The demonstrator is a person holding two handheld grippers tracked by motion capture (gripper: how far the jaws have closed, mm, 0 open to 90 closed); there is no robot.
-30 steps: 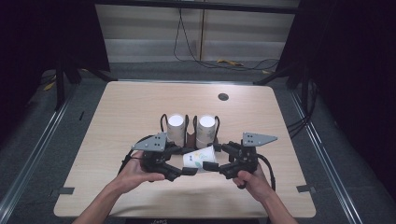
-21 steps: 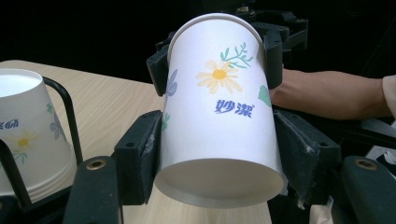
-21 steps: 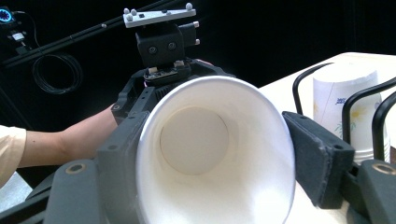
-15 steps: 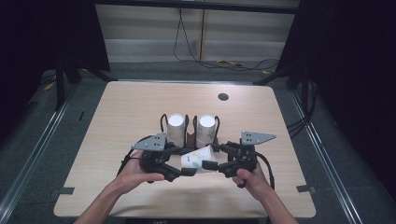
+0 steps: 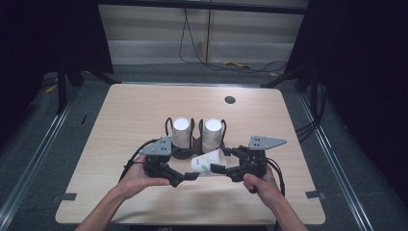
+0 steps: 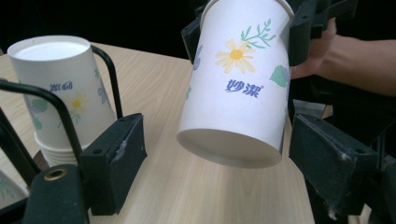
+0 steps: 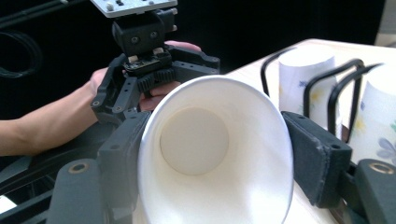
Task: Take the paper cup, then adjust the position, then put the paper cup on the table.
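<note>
A white paper cup (image 5: pixel 208 162) with a flower print hangs tilted above the table's front middle. My right gripper (image 7: pixel 215 154) is shut on it near the rim, and the mouth is squeezed oval; its jaws have just been closing. In the left gripper view those jaws (image 6: pixel 247 14) clamp the cup (image 6: pixel 238 84) at the top. My left gripper (image 6: pixel 219 158) is open. Its jaws have just been opening, and the cup's base sits between the pads (image 6: pixel 116 158) without touching. In the high view the left gripper (image 5: pixel 188 174) faces the right gripper (image 5: pixel 222 161).
A black wire rack (image 5: pixel 192 144) just behind the grippers holds two stacks of upturned cups (image 5: pixel 182 130) (image 5: pixel 212 131); one stack (image 6: pixel 65 93) stands close to my left jaw. A round hole (image 5: pixel 230 100) marks the far tabletop. The person's hands come in from the front edge.
The left gripper's jaws have spread off the cup's base. The right gripper's jaws have drawn in on the rim end. Both hands and the cup have hardly shifted.
</note>
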